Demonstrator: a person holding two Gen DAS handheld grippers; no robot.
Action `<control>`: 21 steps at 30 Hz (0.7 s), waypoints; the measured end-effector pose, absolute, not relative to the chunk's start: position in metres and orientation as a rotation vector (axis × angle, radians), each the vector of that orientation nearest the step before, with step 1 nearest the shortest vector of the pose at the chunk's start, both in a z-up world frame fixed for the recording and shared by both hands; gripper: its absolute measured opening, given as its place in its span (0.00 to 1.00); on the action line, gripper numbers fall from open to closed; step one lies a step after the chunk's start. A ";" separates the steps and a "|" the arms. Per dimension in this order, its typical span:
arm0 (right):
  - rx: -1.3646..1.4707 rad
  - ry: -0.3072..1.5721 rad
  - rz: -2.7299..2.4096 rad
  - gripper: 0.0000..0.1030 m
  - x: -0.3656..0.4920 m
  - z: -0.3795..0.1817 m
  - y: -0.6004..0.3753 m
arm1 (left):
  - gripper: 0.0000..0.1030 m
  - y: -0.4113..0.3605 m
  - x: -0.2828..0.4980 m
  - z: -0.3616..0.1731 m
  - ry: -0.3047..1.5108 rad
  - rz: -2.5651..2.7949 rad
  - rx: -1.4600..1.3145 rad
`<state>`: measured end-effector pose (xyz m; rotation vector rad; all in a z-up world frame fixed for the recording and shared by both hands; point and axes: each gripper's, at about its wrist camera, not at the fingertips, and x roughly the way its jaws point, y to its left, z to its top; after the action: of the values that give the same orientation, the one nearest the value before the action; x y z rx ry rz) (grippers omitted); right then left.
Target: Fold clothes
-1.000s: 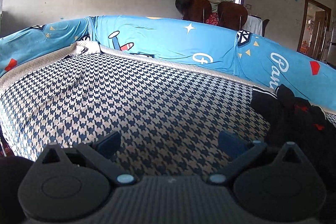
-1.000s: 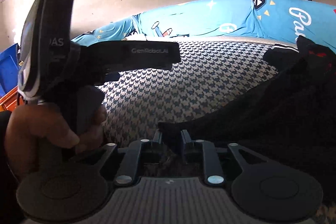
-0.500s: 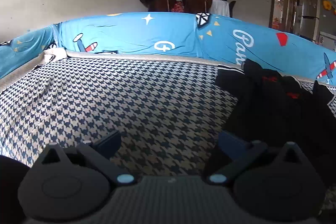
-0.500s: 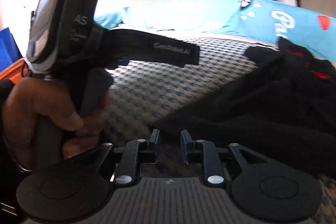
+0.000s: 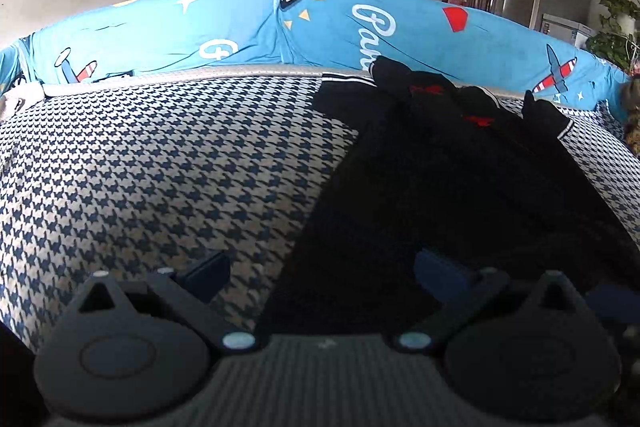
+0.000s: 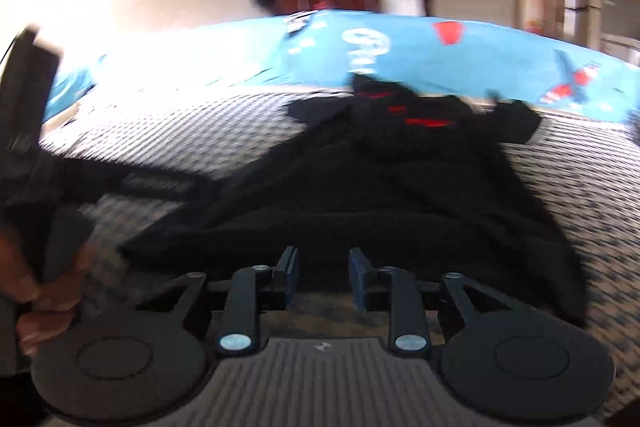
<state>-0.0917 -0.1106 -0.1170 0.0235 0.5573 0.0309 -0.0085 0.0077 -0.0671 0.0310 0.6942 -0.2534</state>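
**Right jaws let go of the hem while the left gripper comes in over the garment**

We see the black garment lying crumpled on the houndstooth bedspread, its far end bunched against the blue printed bolster and its near edge reaching almost to both grippers.

The right gripper has just been opening. A second ago its pads were pinched on the near hem; now they stand a little apart. Dark cloth lies past the tips, but we make out none between the pads, though this view is smeared by motion, so we say that with some caution.

The left gripper is wide open and empty. It has swung from bare bedspread to a spot where its right finger sits over the black cloth while its left finger is over the pattern. In the right wrist view, the hand holding it shows at the left edge.

We judge that one tug on the hem is over and the garment is not yet laid flat. Folding proper has not begun; the left gripper looks placed to take an edge next.
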 end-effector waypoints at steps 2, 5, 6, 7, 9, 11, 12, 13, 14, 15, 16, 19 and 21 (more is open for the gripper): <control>0.040 0.539 -0.035 0.30 -0.096 -0.113 -0.124 | 1.00 0.004 -0.009 -0.069 0.699 -0.262 0.042; 0.065 0.523 -0.125 0.31 -0.098 -0.107 -0.145 | 1.00 0.001 -0.009 -0.072 0.708 -0.276 0.051; 0.076 0.521 -0.156 0.31 -0.098 -0.105 -0.152 | 1.00 0.000 -0.009 -0.073 0.713 -0.281 0.054; 0.083 0.519 -0.181 0.31 -0.097 -0.102 -0.159 | 1.00 -0.001 -0.009 -0.075 0.717 -0.284 0.059; 0.084 0.516 -0.204 0.31 -0.095 -0.097 -0.171 | 1.00 -0.002 -0.009 -0.078 0.723 -0.283 0.070; 0.086 0.512 -0.226 0.31 -0.094 -0.091 -0.184 | 1.00 -0.002 -0.008 -0.079 0.727 -0.282 0.072; 0.084 0.512 -0.234 0.31 -0.092 -0.089 -0.191 | 1.00 -0.002 -0.008 -0.080 0.729 -0.281 0.071; 0.074 0.518 -0.228 0.31 -0.089 -0.087 -0.197 | 1.00 -0.002 -0.008 -0.080 0.731 -0.281 0.069; 0.064 0.526 -0.220 0.31 -0.083 -0.085 -0.202 | 1.00 -0.001 -0.007 -0.080 0.733 -0.280 0.068; 0.056 0.534 -0.214 0.31 -0.078 -0.084 -0.208 | 1.00 -0.001 -0.007 -0.081 0.735 -0.279 0.066; 0.053 0.546 -0.207 0.31 -0.074 -0.082 -0.214 | 1.00 -0.001 -0.007 -0.081 0.739 -0.277 0.062; 0.015 0.593 -0.154 0.31 -0.055 -0.081 -0.226 | 1.00 0.001 -0.005 -0.082 0.748 -0.272 0.055; -0.027 0.630 -0.101 0.31 -0.040 -0.082 -0.231 | 1.00 0.002 -0.004 -0.083 0.749 -0.269 0.051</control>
<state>-0.0398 -0.2309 -0.0822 -0.0271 0.6304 -0.1014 -0.0043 0.0018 -0.0828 0.0510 0.7494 -0.2693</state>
